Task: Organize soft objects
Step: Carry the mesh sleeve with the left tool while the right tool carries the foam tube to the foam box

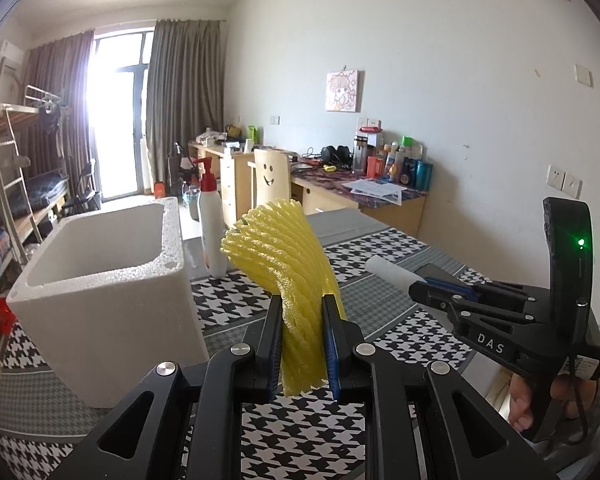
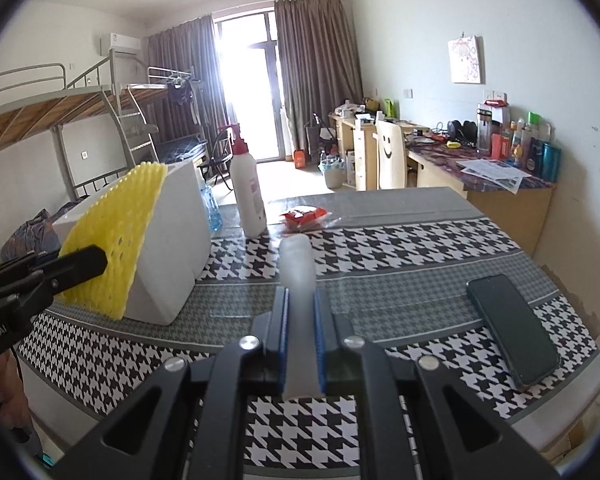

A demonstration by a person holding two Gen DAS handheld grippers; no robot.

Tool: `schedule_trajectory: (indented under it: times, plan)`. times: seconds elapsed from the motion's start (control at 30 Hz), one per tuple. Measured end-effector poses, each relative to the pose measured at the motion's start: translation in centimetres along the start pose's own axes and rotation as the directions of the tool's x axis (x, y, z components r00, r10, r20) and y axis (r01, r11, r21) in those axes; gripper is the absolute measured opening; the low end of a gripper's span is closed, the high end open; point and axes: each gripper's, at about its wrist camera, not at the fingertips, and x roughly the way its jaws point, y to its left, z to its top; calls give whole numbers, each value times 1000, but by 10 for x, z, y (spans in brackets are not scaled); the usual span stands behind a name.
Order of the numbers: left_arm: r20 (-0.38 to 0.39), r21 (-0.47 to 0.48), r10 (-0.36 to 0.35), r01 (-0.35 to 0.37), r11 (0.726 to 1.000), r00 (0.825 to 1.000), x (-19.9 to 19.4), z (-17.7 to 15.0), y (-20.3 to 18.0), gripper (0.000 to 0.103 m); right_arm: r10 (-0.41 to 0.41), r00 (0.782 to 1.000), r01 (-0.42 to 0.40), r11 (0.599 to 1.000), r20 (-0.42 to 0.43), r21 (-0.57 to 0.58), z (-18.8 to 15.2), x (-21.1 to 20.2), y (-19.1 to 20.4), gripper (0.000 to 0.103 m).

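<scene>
The open white polystyrene foam box [image 1: 100, 280] stands at the left of the houndstooth-clothed desk [image 1: 380, 252], probably the bin for the soft things. Just right of the box, the left tongs [image 1: 300, 340] are closed on a yellow foam mesh sleeve [image 1: 284, 256], held upright above the desk. Further right of the box, the right tongs [image 2: 300, 336] pinch a pale translucent foam tube [image 2: 298, 264], pointing forward, level.

The yellow foam net [image 2: 112, 240] is covering part of the white foam box [image 2: 172, 248] in the right wrist view, while the translucent white piece [image 2: 298, 280] is blurring near the lens.
</scene>
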Motion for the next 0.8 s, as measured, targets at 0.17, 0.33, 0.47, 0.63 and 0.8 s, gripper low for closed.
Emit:
schedule_trajectory:
  times: [0.17, 0.33, 0.47, 0.63, 0.8]
  plan:
    - [11, 1, 1, -1, 1000, 1000, -1, 5, 2, 19, -1, 1000, 1, 1000, 13, -5, 4, -2, 1, 14]
    - [12, -1, -2, 2, 1000, 1000, 1, 9, 7, 19, -6, 1000, 6, 1000, 26, -7, 9, -4, 2, 14]
    - [19, 6, 6, -6, 1000, 1000, 1, 13, 8, 19, -9, 999, 9, 1000, 35, -6, 13, -5, 1, 14]
    - [41, 19, 12, -13, 1000, 999, -2, 22, 9, 19, -7, 999, 7, 1000, 47, -12, 20, -4, 3, 14]
    - [45, 17, 15, -16, 1000, 999, 0, 25, 10, 19, -3, 998, 5, 1000, 61, -18, 27, -5, 5, 15]
